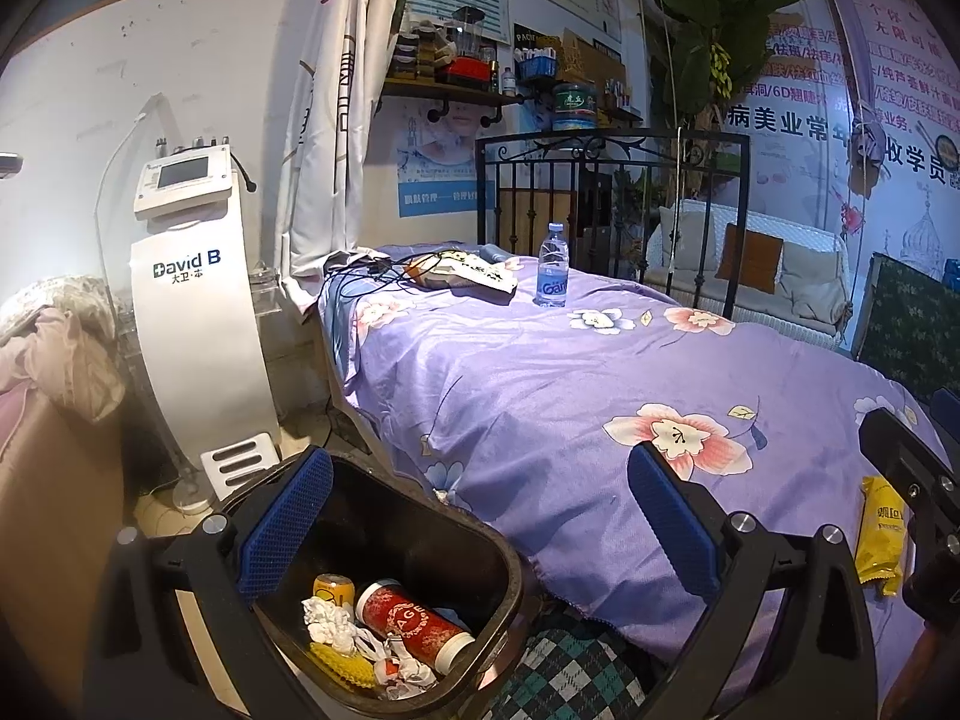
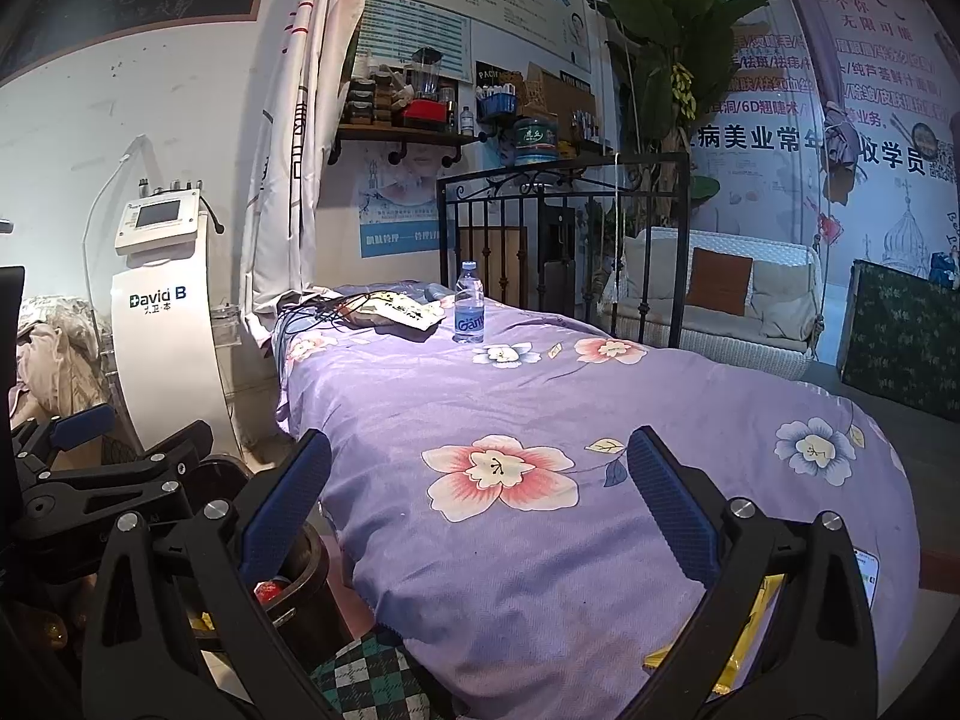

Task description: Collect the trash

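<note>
A dark trash bin (image 1: 480,540) stands beside the bed's near corner and holds a red tube, a yellow can and crumpled paper. My left gripper (image 1: 480,522) is open and empty, its left pad over the bin. A yellow snack wrapper (image 1: 879,540) lies on the purple floral bedspread at the right, next to my right gripper. In the right wrist view my right gripper (image 2: 480,510) is open and empty above the bedspread, and the wrapper (image 2: 738,654) lies partly hidden under its right finger. A clear water bottle (image 1: 552,267) stands at the far end of the bed.
A snack bag (image 1: 462,273) and cables lie at the bed's far end. A white David B machine (image 1: 192,312) stands left of the bed. A black iron headboard (image 1: 612,192) is behind the bed. A white sofa (image 1: 756,270) is at the right. Checked fabric (image 1: 570,672) lies below.
</note>
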A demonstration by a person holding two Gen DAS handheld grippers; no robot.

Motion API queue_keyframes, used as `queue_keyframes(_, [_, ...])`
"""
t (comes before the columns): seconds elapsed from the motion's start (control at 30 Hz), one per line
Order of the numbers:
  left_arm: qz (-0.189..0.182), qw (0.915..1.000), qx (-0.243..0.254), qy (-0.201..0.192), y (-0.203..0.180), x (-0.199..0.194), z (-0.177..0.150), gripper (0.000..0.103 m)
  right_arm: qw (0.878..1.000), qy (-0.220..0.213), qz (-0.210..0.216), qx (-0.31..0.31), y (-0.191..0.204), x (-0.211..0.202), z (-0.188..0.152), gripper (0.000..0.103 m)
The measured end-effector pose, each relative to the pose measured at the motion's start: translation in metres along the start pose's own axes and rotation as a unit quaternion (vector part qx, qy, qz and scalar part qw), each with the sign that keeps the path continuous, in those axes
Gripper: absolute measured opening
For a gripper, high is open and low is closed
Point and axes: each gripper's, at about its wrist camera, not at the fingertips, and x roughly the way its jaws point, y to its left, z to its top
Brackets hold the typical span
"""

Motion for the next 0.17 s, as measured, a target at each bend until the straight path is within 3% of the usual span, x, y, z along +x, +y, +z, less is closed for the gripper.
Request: queue_keyframes(0.17, [-0.001, 1.0000, 0.001, 0.001, -0.0006, 0.0006, -0.0007, 0.097, 1.000, 0.000, 0.000, 0.001, 0.0005, -0.0002, 0.0002, 0.097])
